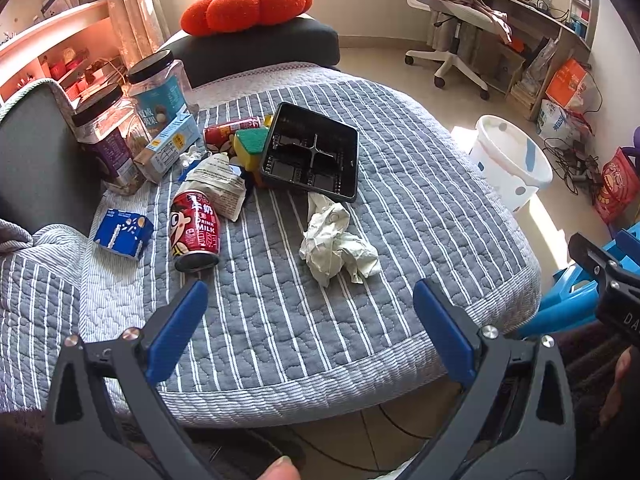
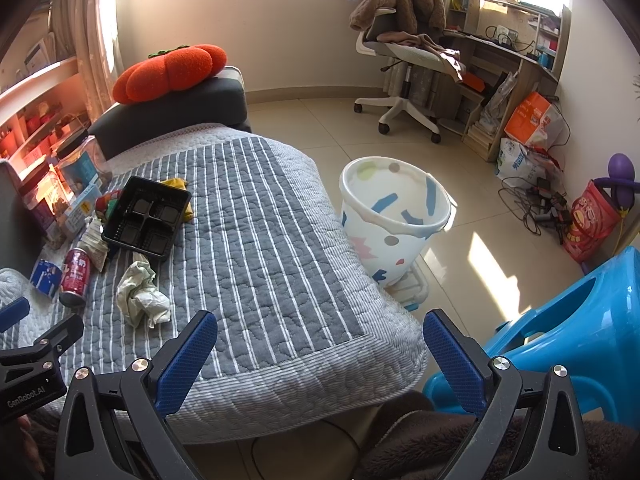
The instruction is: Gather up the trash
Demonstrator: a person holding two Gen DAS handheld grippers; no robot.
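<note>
Trash lies on a grey striped quilt [image 1: 320,312]: a crumpled white paper [image 1: 336,246], a red milk can [image 1: 194,232], a second red can [image 1: 230,132], a black plastic tray [image 1: 312,152], a printed wrapper [image 1: 220,184], a small blue carton [image 1: 122,232] and a light blue box [image 1: 168,146]. My left gripper [image 1: 310,316] is open and empty, just short of the paper. My right gripper [image 2: 320,344] is open and empty over the quilt's near edge. A white patterned bin [image 2: 394,216] stands on the floor right of the bed. The paper [image 2: 142,294] and tray [image 2: 146,216] also show in the right wrist view.
Two clear jars with black lids [image 1: 158,92] stand at the quilt's back left. An orange cushion [image 1: 246,6] lies on a dark pillow. A blue plastic stool [image 2: 560,340] is at the right. An office chair [image 2: 404,60], a desk and cables fill the far right.
</note>
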